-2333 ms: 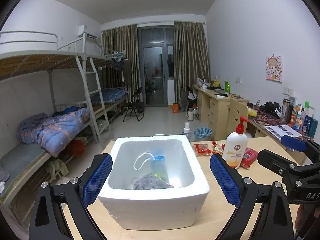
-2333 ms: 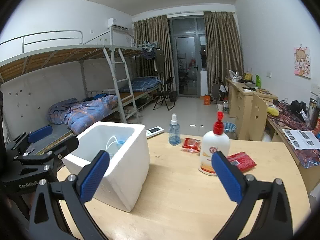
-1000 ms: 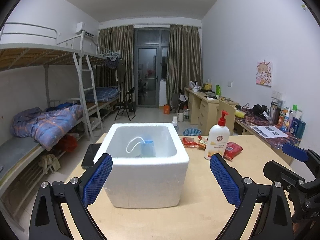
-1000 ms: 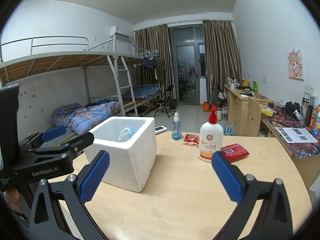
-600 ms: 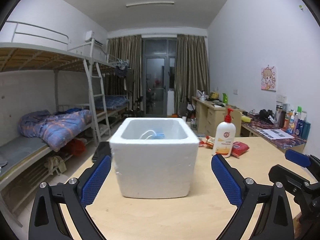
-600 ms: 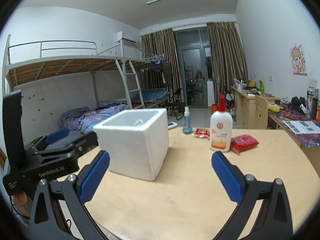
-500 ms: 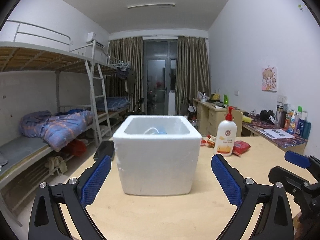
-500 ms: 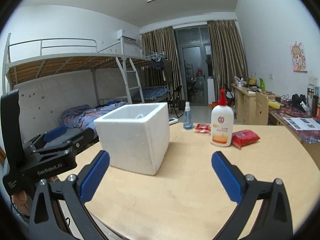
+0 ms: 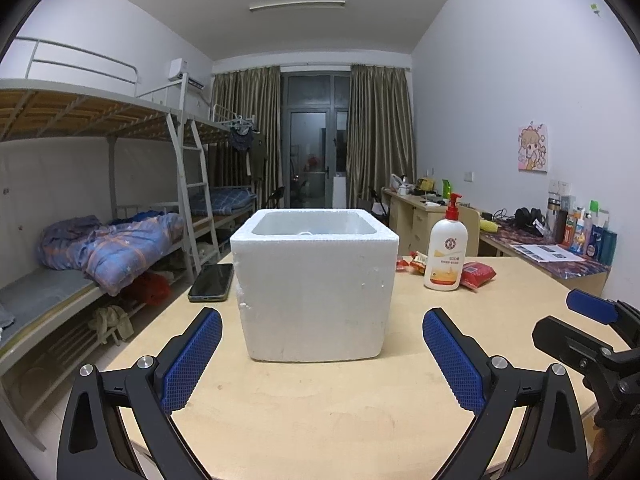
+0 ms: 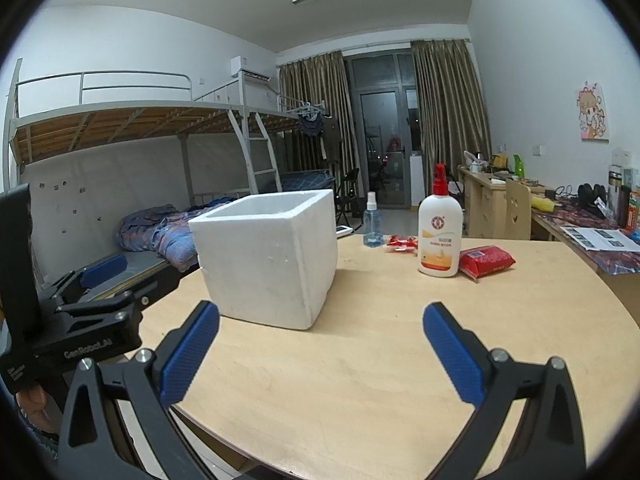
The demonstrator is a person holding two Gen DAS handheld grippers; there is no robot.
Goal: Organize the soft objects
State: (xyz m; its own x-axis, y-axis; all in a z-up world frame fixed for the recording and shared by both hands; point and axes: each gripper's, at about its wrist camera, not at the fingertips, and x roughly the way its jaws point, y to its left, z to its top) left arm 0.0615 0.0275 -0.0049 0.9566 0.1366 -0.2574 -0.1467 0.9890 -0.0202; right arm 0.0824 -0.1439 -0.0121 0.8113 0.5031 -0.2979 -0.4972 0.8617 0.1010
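A white foam box stands on the wooden table; from this low angle only its rim and a sliver of a white loop inside show. My left gripper is open and empty, low over the table just in front of the box. In the right wrist view the box sits to the left, and my right gripper is open with nothing between its blue pads, to the right of the box's near corner. The left gripper's body shows at that view's left edge.
A lotion pump bottle, red packets, a small snack wrapper and a spray bottle stand at the table's far side. A phone lies left of the box. Bunk beds line the left wall, desks the right.
Both grippers have dropped lower and pulled back from the box, so its inside has gone out of sight. Both stay open and empty.
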